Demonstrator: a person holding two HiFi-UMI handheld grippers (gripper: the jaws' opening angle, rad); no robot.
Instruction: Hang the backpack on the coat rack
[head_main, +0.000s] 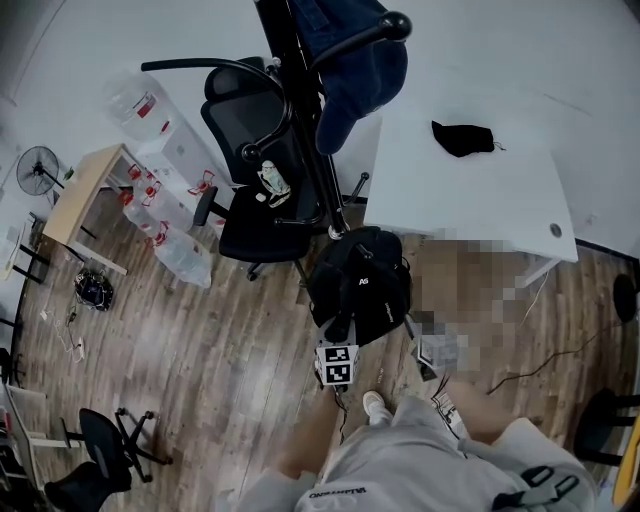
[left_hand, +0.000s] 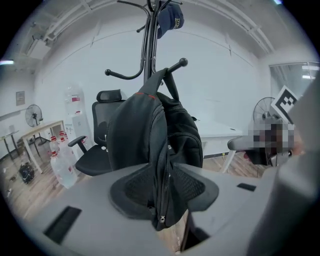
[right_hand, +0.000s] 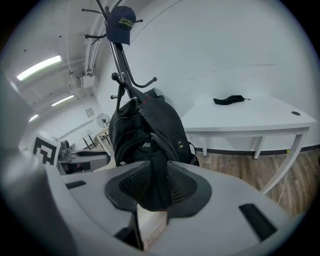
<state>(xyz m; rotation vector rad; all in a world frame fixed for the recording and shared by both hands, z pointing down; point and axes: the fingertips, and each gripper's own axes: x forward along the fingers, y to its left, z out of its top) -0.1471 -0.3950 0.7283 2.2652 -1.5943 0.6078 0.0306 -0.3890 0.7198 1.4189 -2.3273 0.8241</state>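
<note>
A black backpack (head_main: 358, 285) hangs upright close against the black coat rack (head_main: 305, 110). Its top handle (left_hand: 167, 75) reaches a lower hook (left_hand: 181, 63); I cannot tell whether it rests on the hook. In the left gripper view, my left gripper (left_hand: 162, 187) is shut on the backpack's lower zipped edge (left_hand: 161, 200). My right gripper (right_hand: 157, 187) is shut on the bottom of the backpack (right_hand: 150, 145) from the other side. In the head view the left gripper (head_main: 340, 330) sits just below the bag. A navy cap (right_hand: 121, 22) hangs at the rack's top.
A black office chair (head_main: 255, 190) stands left of the rack. The white table (head_main: 470, 200) to the right bears a black cloth (head_main: 462, 137). Water bottles (head_main: 150, 110) and a small wooden table (head_main: 85, 190) are further left. Cables lie on the wood floor (head_main: 200, 350).
</note>
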